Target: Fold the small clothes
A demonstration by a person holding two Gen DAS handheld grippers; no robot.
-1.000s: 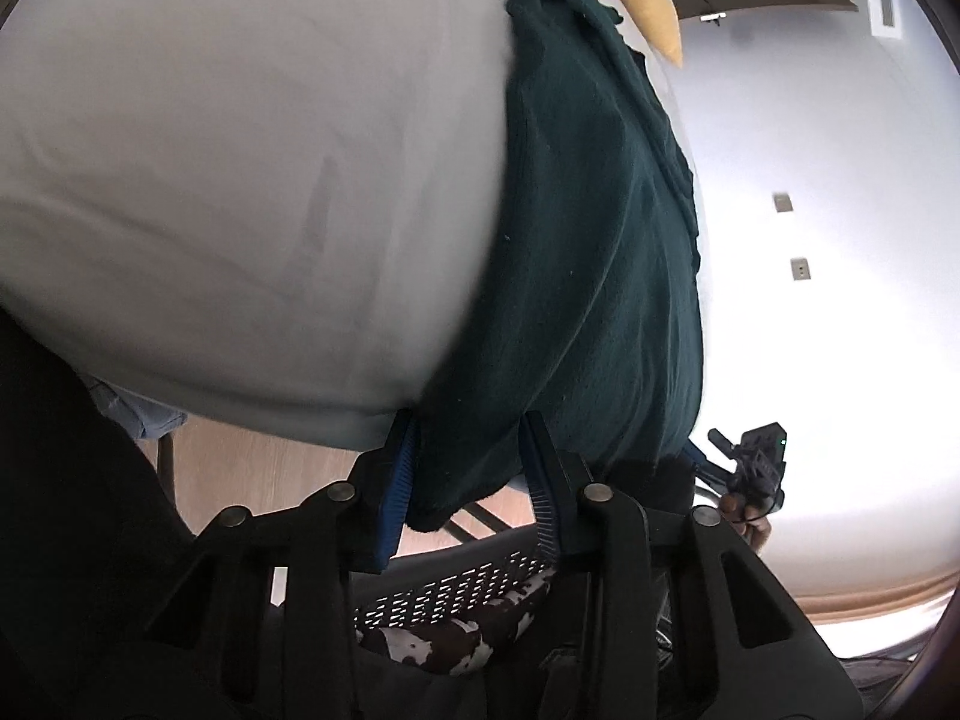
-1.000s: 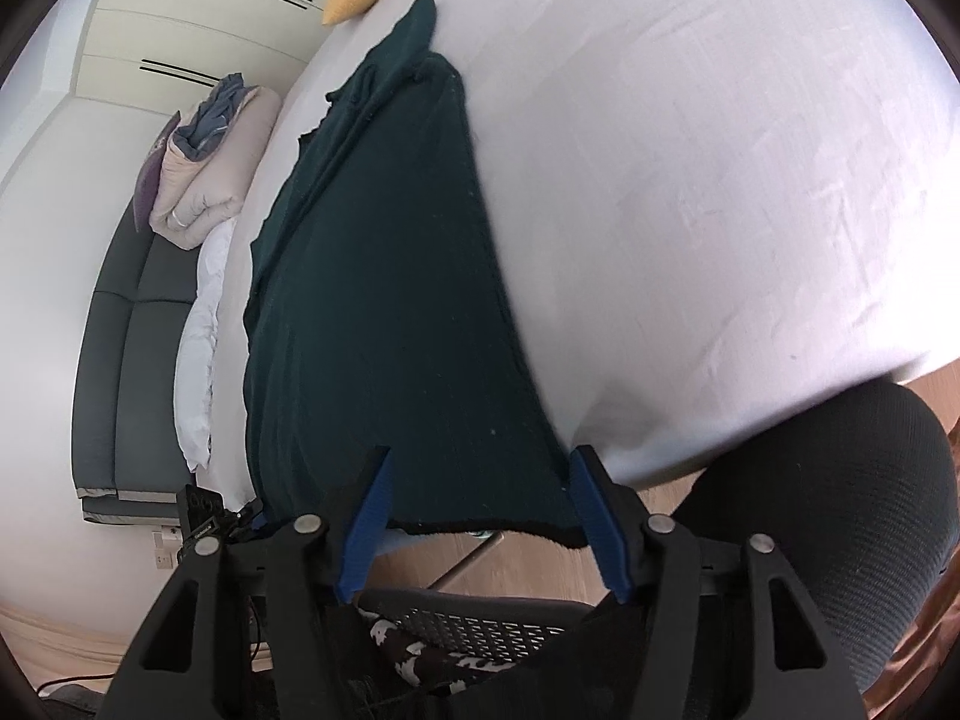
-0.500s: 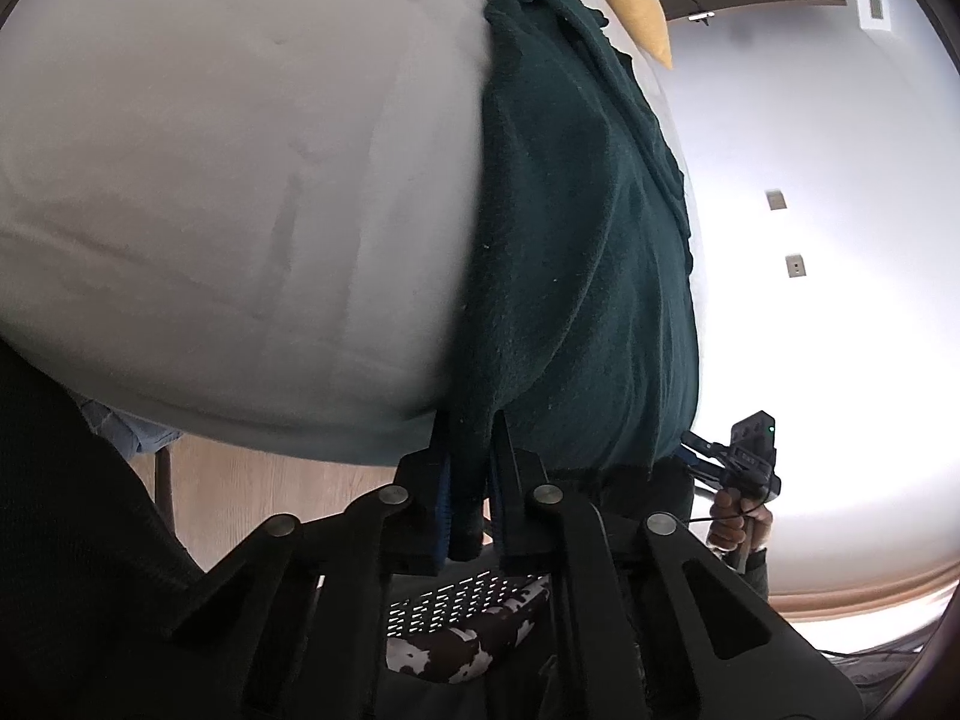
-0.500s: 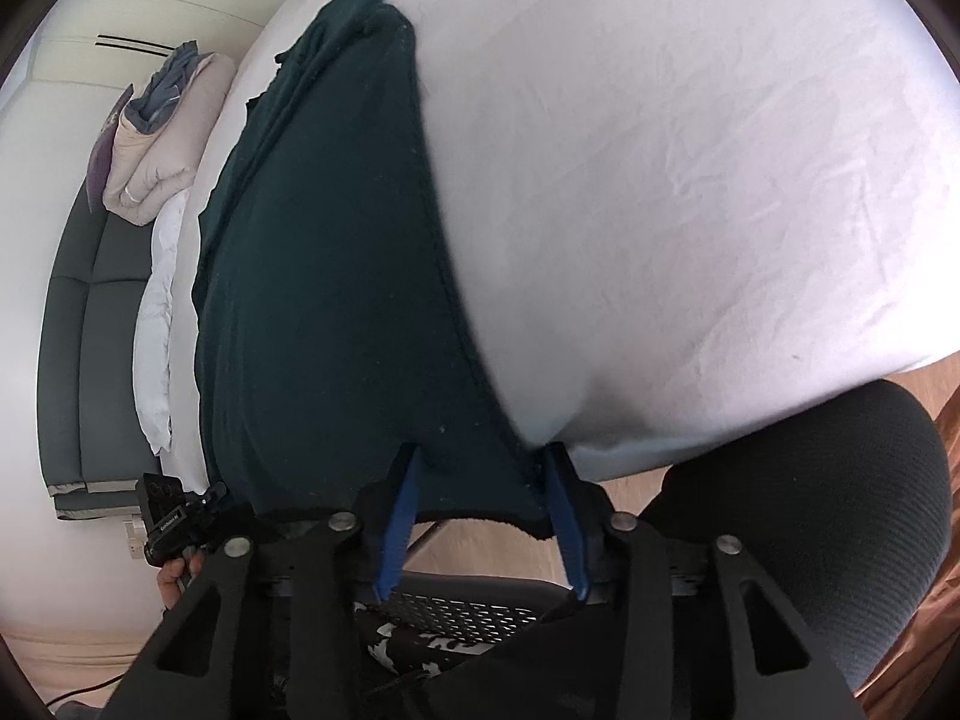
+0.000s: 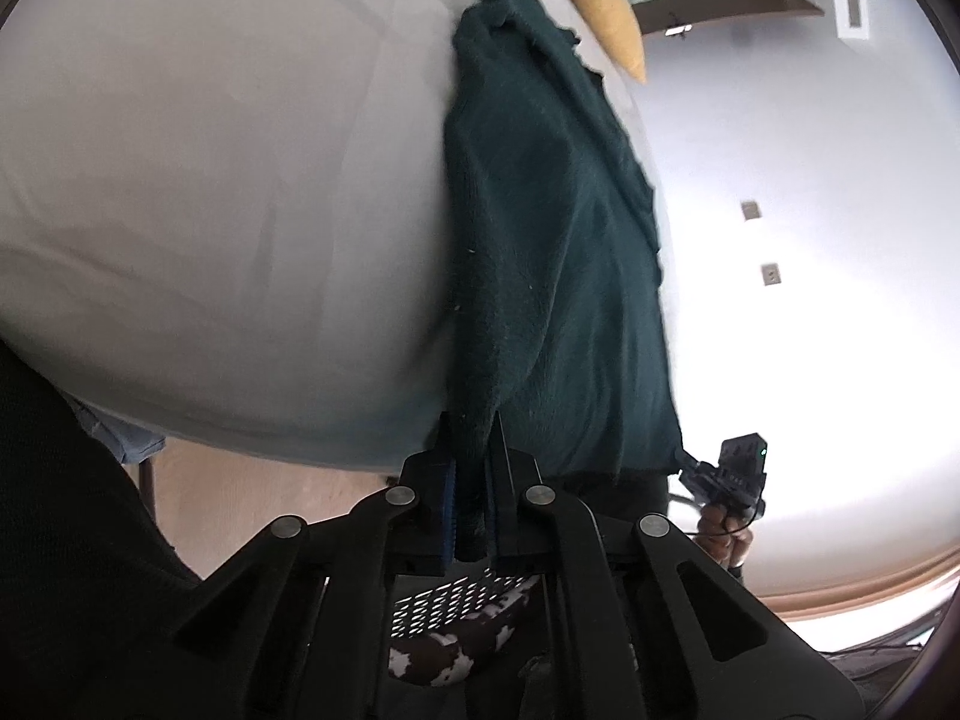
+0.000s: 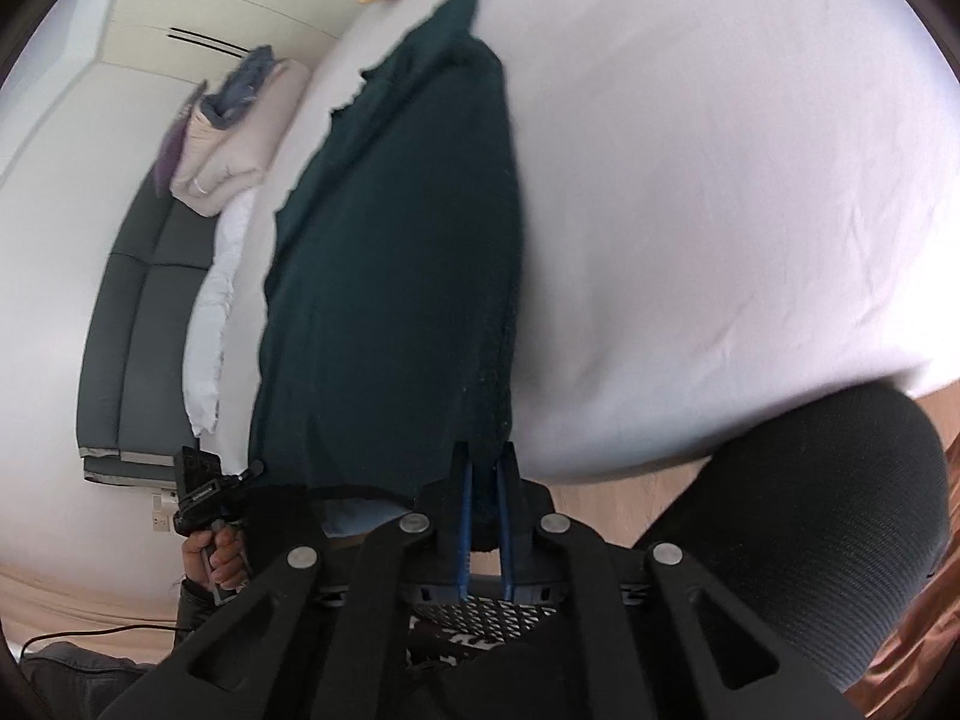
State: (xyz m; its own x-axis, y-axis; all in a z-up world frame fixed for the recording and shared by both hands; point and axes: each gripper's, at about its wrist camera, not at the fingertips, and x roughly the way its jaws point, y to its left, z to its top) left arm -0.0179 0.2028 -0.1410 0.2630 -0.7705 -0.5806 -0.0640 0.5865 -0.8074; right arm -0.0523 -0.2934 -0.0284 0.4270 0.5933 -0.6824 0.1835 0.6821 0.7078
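A dark green knit garment [image 5: 552,228] lies lengthwise on the white bed [image 5: 210,180], its near hem hanging over the bed's front edge. My left gripper [image 5: 471,420] is closing, and its blue pads pinch the hem's left corner. In the right wrist view the same garment [image 6: 396,228] runs up the sheet [image 6: 720,180]. My right gripper [image 6: 485,450] is closing too, with the hem's right corner pressed between its pads. Each view shows the other gripper held in a hand, to the right [image 5: 738,468] and to the left [image 6: 204,486]. The cloth between the two corners is bunched.
A yellow pillow [image 5: 606,18] lies at the far end of the bed. Folded bedding [image 6: 234,126] sits on a grey sofa [image 6: 138,312] at the left. A black chair back [image 6: 810,510] stands at the right. Below the grippers is a mesh basket [image 5: 462,600] holding brown-and-white cloth.
Both grippers went from open around the hem to closed on it. The hem corners have lifted slightly and the garment's near part has narrowed.
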